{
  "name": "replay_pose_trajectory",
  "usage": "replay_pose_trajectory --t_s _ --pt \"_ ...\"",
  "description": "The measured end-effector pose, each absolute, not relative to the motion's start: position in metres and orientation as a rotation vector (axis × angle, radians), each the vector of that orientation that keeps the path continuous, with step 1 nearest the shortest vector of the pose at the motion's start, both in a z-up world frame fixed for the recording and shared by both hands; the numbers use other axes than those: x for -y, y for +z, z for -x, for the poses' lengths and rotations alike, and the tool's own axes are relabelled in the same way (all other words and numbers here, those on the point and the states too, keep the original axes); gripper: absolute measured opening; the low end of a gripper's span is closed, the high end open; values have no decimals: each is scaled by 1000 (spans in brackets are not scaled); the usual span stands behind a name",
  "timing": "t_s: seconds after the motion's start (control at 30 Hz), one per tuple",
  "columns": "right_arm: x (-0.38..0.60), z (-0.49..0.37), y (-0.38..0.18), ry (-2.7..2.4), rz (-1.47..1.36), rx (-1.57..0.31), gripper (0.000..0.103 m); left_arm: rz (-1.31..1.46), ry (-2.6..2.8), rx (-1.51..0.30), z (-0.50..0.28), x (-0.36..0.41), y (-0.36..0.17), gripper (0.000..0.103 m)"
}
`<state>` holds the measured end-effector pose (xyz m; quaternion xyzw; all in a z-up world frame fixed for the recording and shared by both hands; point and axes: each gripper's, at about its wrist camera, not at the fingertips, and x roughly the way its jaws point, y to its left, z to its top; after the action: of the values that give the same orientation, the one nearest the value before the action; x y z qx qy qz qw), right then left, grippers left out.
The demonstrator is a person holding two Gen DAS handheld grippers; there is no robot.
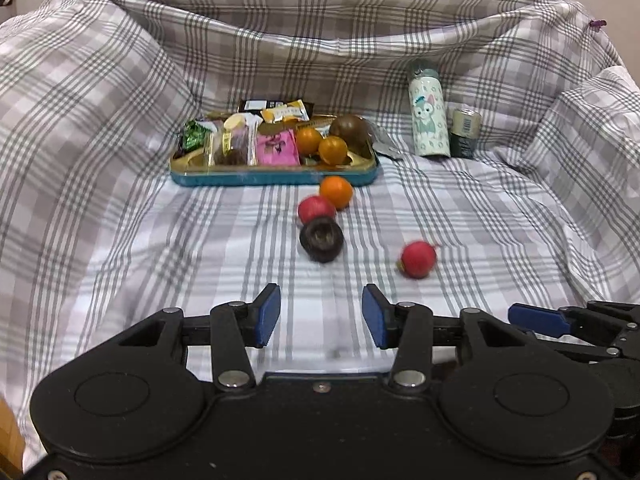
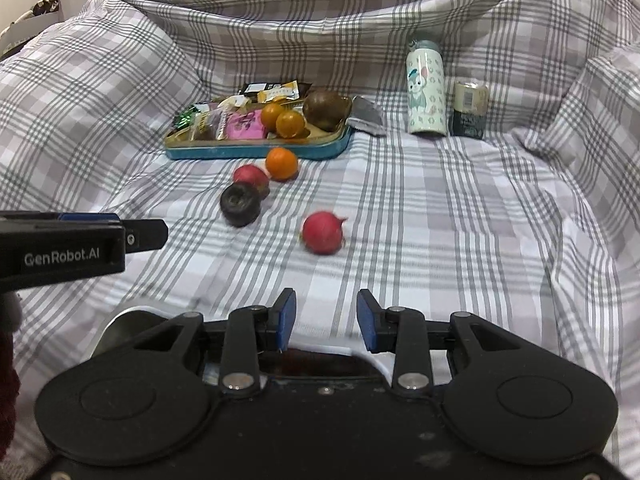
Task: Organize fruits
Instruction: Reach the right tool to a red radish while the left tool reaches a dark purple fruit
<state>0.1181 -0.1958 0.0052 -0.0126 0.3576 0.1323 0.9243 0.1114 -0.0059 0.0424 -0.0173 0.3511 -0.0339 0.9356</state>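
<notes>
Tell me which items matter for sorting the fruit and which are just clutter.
Job: orange, two red fruits, dark fruit, all loose on the cloth; blue tray.
Clutter: snack packets, cartoon bottle, small can.

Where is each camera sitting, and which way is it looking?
Left wrist view: sits on the left gripper, looking forward over the checked cloth at the blue tray; its own open fingers show, with the right gripper at the right edge.
Right wrist view: sits on the right gripper, facing the same way; its open fingers show, with the left gripper at the left edge.
Both share the tray, the loose orange and the cartoon bottle.
</notes>
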Motion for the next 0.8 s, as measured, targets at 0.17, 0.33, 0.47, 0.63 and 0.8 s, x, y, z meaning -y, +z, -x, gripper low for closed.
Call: replay_pose_trajectory --t_s 0.17,0.33,0.47,0.63,0.8 --pt "196 -146 3 273 24 -722 36 33 -69 -724 -141 3 35 53" --pt "195 -171 -1 275 22 -707 36 18 -69 -727 -163 5 25 53" --pt "192 -185 -3 280 28 -694 36 15 -78 -723 -176 7 19 53" --pt "191 -192 -9 289 23 -688 36 20 -89 -728 -190 8 11 53" --pt "192 -192 -14 294 19 -685 36 21 -82 -734 -200 8 5 53"
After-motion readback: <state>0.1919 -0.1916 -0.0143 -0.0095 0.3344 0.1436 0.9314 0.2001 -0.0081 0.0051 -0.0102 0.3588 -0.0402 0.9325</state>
